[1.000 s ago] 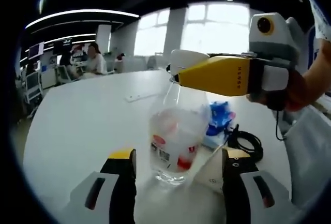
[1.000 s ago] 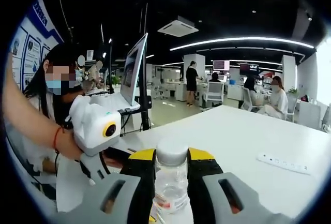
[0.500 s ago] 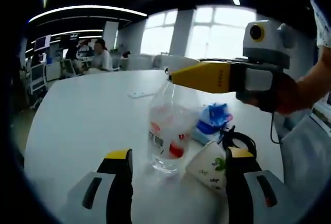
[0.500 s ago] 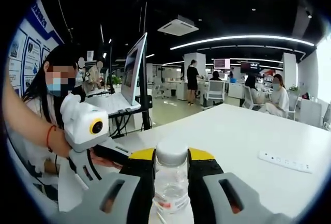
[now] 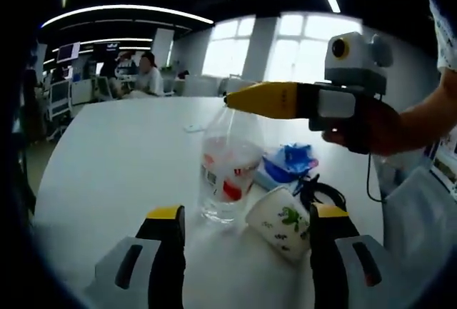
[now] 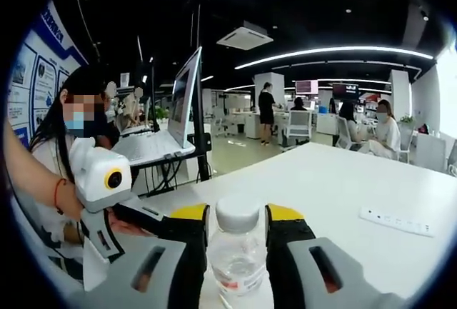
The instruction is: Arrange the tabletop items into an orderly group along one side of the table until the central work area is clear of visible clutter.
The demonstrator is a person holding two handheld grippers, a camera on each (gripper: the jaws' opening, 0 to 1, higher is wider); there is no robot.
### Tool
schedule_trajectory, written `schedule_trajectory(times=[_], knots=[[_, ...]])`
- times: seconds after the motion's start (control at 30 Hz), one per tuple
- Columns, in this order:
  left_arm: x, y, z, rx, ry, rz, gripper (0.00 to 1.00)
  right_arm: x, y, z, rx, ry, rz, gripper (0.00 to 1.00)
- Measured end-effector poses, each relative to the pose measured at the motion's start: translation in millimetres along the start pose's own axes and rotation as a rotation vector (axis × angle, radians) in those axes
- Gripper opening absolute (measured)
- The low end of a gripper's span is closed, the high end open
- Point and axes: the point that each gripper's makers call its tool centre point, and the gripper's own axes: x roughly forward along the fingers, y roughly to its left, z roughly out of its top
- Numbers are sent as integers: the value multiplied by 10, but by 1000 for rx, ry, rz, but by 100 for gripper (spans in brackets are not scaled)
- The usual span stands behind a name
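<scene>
A clear plastic bottle (image 5: 225, 173) with a red and white label stands upright on the white table (image 5: 107, 159). In the left gripper view my right gripper (image 5: 228, 102) reaches in from the right at the bottle's top. In the right gripper view its yellow-tipped jaws flank the white cap (image 6: 238, 213) with a thin gap on each side, so it is open. My left gripper (image 5: 246, 216) is open, its jaws wide apart just short of the bottle. A white paper cup (image 5: 278, 223) with a green print lies tipped over beside the bottle.
Behind the cup lie a blue packet (image 5: 289, 160) and a coiled black cable (image 5: 325, 191). A white power strip (image 6: 396, 221) sits farther out on the table. A monitor (image 6: 184, 102) stands past the table edge, with a person close behind it.
My right gripper's jaws have parted slightly off the bottle cap. The left gripper has drawn back, so bottle and cup sit farther ahead of its jaws.
</scene>
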Motion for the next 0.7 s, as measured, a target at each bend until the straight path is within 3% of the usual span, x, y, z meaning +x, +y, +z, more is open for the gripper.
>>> schedule_trajectory(times=[0.3,0.7], knots=[[-52,-83,-31,0,10,3,65,-65,4,29,22,-4,24,42],[-91,-174,1,-4,7,4,63,-201,-57,23,43,13,35,50]])
